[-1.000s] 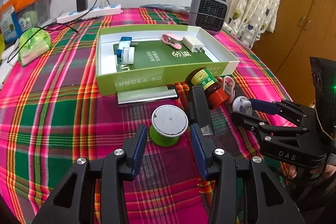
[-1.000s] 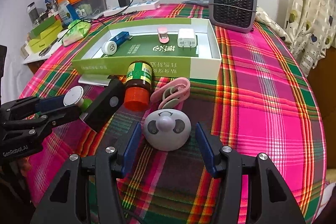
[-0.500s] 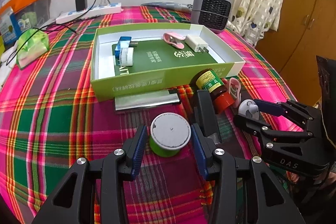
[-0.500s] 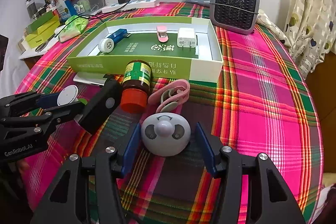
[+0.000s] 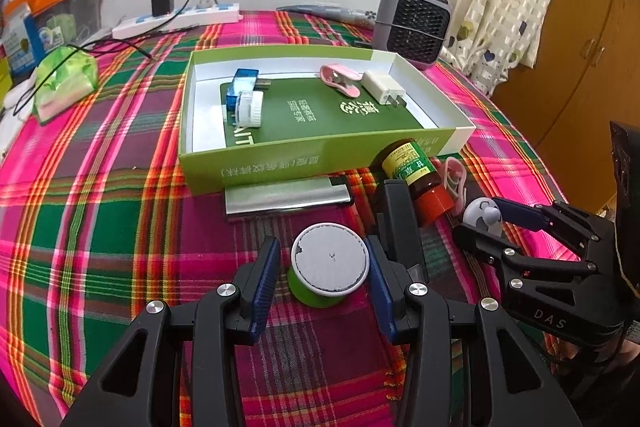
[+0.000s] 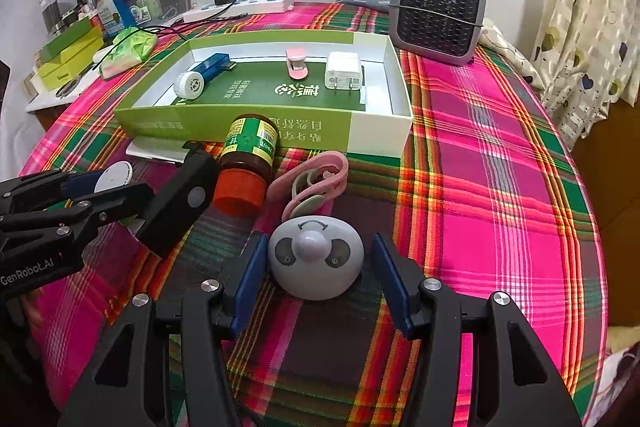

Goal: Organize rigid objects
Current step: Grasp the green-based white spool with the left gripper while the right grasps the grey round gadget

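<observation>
While its jaws are gaping around a green, white-topped spool (image 5: 329, 270) at lower centre, the left gripper (image 5: 322, 281) is hovering; the right gripper (image 6: 318, 277) is straddling a grey dome-shaped gadget (image 6: 316, 257), jaws wide.

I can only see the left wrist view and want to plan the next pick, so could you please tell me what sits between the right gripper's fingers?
Observer: A round grey gadget with a panda-like face sits between the fingers of the right gripper, with a gap on each side.
Operator: Thank you. Is anything close behind it?
Observer: A pink clip lies just beyond it; I cannot tell whether they touch.
Operator: And the black bar beside the bottle?
Observer: That black device carries a round grey button on the face turned toward the right camera.
</observation>
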A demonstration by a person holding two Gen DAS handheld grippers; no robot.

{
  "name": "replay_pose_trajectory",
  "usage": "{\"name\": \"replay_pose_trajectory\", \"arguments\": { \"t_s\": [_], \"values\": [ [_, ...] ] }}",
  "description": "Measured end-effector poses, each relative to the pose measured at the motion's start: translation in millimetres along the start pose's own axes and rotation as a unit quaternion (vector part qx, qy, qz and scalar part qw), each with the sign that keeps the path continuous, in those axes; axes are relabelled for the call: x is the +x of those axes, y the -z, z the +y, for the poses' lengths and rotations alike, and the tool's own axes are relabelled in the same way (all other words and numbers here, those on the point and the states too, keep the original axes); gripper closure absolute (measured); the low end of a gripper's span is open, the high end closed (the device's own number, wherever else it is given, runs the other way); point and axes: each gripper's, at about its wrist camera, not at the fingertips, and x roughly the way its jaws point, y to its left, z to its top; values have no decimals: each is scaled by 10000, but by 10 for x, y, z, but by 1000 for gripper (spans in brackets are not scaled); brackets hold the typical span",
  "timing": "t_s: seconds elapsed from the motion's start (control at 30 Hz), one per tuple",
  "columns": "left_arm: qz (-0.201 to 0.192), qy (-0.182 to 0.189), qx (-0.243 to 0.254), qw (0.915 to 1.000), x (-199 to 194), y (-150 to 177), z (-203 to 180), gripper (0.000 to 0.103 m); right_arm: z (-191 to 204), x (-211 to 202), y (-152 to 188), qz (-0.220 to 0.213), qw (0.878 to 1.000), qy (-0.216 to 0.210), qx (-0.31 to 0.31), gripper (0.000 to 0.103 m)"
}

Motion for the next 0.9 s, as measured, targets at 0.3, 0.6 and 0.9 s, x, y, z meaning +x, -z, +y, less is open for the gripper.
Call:
{"name": "replay_pose_trajectory", "arguments": {
  "t_s": [0.3, 0.6, 0.9],
  "values": [
    [-74, -30, -103, 9999, -26, 2, 27, 62, -4, -4, 0, -2, 10000, 27, -1, 48],
    [-125, -82, -66, 9999, -45, 1, 16, 70, -29, -20, 10, -19, 10000, 13, 49, 54],
    [-136, -111, -40, 9998, -55, -4, 22, 70, -27, -25, 8, -31, 10000, 1, 67, 55]
  ]
}}
